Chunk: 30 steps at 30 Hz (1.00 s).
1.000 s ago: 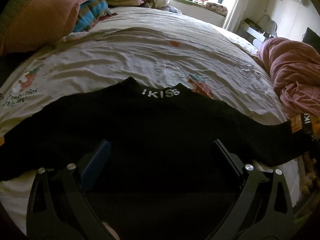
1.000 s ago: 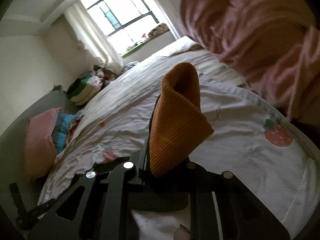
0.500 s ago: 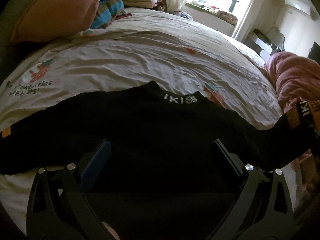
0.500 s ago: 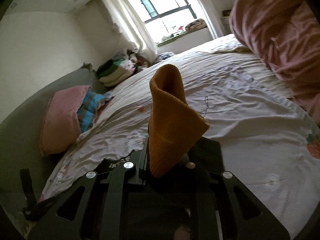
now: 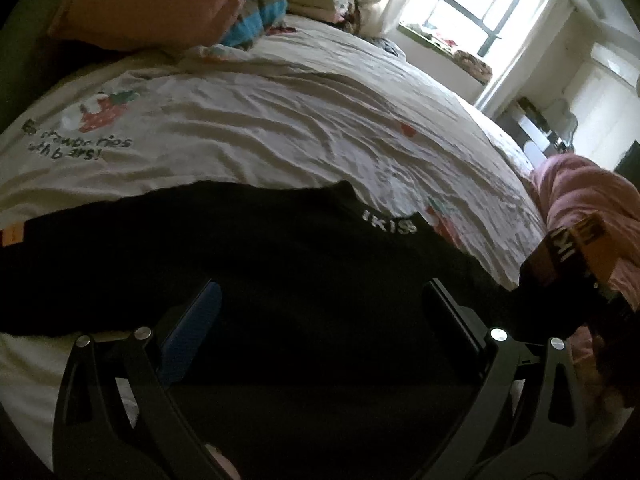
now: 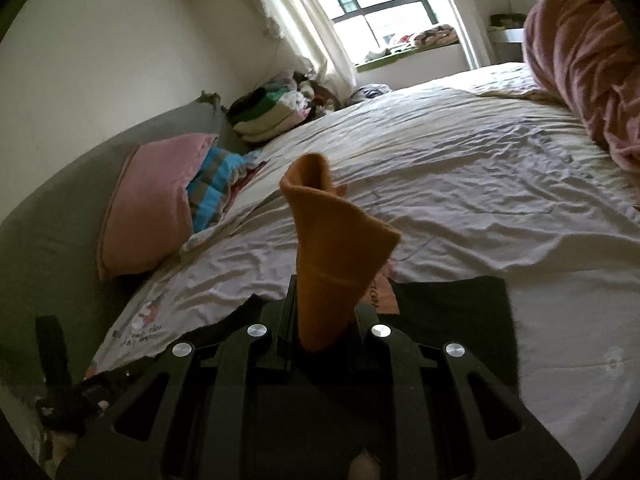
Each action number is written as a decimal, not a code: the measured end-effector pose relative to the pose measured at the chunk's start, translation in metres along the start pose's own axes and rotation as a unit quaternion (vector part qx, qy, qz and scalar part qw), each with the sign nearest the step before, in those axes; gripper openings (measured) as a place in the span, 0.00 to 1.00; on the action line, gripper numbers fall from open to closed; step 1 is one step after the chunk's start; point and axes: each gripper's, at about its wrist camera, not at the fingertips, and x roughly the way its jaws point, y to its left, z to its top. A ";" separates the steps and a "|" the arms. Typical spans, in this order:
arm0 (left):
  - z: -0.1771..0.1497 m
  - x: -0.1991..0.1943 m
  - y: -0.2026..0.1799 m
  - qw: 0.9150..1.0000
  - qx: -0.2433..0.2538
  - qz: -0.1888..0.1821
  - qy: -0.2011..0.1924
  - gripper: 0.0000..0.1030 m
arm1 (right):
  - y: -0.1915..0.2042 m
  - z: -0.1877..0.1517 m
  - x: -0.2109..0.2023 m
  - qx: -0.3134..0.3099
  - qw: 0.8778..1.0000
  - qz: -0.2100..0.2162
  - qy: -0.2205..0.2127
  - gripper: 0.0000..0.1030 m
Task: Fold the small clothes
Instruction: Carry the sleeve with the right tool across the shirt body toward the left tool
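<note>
A black sweater (image 5: 280,272) with white "IKISS" letters at the collar lies spread on the bed sheet (image 5: 280,128). My left gripper (image 5: 320,304) is open, low over the sweater's body, holding nothing. My right gripper (image 6: 324,312) is shut on the sweater's orange cuff (image 6: 332,248), which stands up between its jaws. That cuff (image 5: 580,244) shows lifted at the right edge of the left wrist view, with the black sleeve hanging under it. The other sleeve's orange cuff (image 5: 10,236) lies flat at the far left.
A pink pillow (image 5: 160,4) and striped blanket (image 5: 256,12) lie at the head of the bed. A pink quilt (image 5: 580,192) is bunched at the right. Folded clothes (image 6: 272,116) are stacked near the window.
My right gripper has lifted the orange cuff and carried it inward over the bed, toward the sweater's body. My left gripper stays open and has shifted slightly.
</note>
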 end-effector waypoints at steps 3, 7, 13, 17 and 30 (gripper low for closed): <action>0.001 0.000 0.008 1.000 -0.006 -0.002 -0.002 0.91 | 0.011 -0.005 0.011 -0.009 1.000 0.004 0.008 0.16; 0.002 0.001 0.019 1.000 -0.021 -0.012 0.001 0.91 | 0.028 -0.012 0.027 -0.016 1.000 0.013 0.023 0.16; 0.006 0.000 0.037 0.999 -0.040 -0.032 -0.009 0.91 | 0.052 -0.024 0.049 -0.034 0.998 0.021 0.041 0.16; 0.007 0.003 0.050 0.998 -0.056 -0.035 -0.005 0.91 | 0.067 -0.034 0.063 -0.047 0.997 0.027 0.056 0.16; -0.003 0.014 0.071 0.994 -0.088 -0.067 0.011 0.91 | 0.107 -0.076 0.101 -0.083 0.990 0.038 0.105 0.18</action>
